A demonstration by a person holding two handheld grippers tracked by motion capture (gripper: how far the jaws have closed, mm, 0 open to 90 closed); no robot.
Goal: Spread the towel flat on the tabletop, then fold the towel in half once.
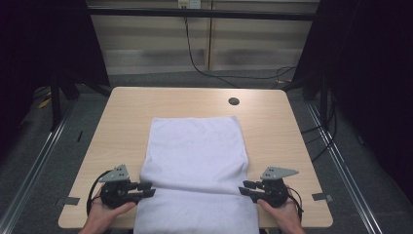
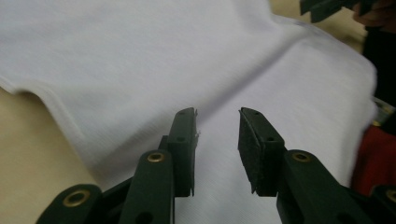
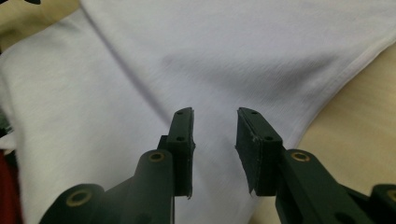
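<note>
A white cloth (image 1: 195, 156) lies flat down the middle of the wooden table (image 1: 126, 112), and its near end hangs over the front edge. A crease runs across it near the front. My left gripper (image 1: 150, 189) sits at the cloth's left edge by that crease and points inward. In the left gripper view it (image 2: 217, 116) is open, with only the cloth (image 2: 140, 56) below the gap. My right gripper (image 1: 242, 187) mirrors it at the cloth's right edge. It (image 3: 215, 114) is open too, above the cloth (image 3: 233, 46), and grips nothing.
A round dark hole (image 1: 234, 101) is set in the table beyond the cloth's far end. Bare wood flanks the cloth on both sides. Cables (image 1: 195, 58) and dark frame posts stand on the floor behind the table. The other gripper (image 2: 327, 7) shows across the cloth.
</note>
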